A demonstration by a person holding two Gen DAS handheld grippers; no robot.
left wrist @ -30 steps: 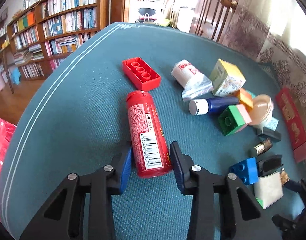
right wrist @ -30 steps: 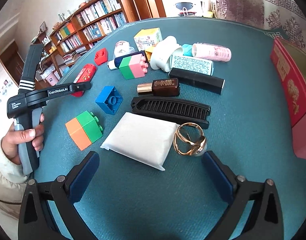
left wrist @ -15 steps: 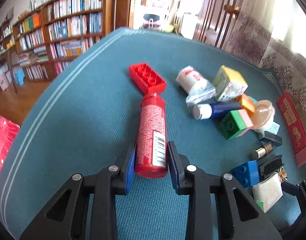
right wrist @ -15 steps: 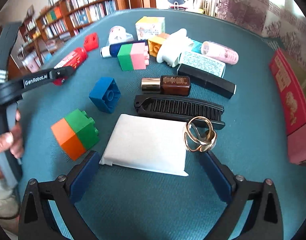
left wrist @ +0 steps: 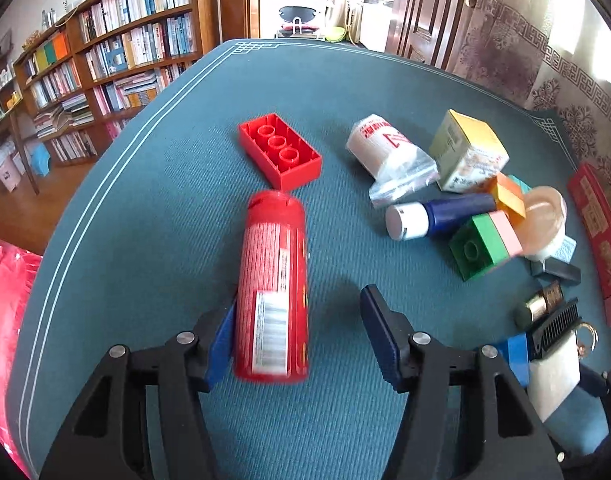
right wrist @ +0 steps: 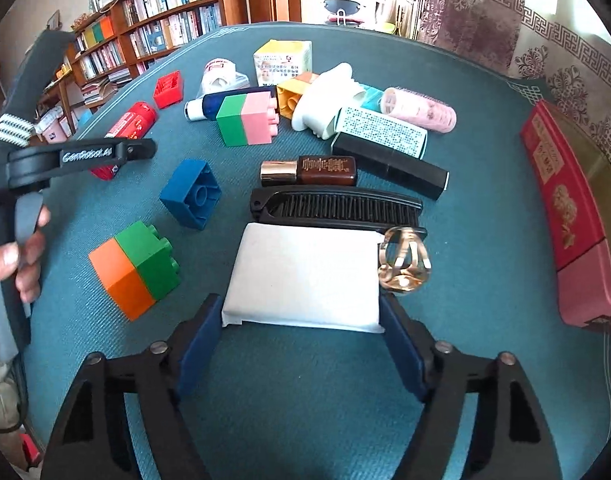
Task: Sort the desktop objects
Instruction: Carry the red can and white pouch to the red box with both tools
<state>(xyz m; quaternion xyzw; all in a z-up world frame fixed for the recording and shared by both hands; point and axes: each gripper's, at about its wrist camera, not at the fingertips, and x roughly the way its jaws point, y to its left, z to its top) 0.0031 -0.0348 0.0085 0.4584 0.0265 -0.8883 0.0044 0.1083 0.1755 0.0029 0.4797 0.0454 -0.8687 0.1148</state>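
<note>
The left gripper (left wrist: 301,336) is opening; its 9 o'clock finger (left wrist: 221,340) sits half hidden behind the blurred red can (left wrist: 275,280). The right gripper (right wrist: 301,344) is closing around the white packet (right wrist: 305,276), contact unclear.

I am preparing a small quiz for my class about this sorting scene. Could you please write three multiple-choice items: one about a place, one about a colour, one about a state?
1. Where is the white packet?
A. between the fingers of the right gripper
B. on top of the yellow box
C. under the red can

2. Which colours has the block nearest the right gripper?
A. blue and pink
B. orange and green
C. red and yellow

3. How is the red can?
A. standing upright
B. lying on the cloth
C. lifted high

Answers: 1 A, the pads flank its near edge; 2 B, both halves show; 3 B, its side rests on the cloth.
</note>
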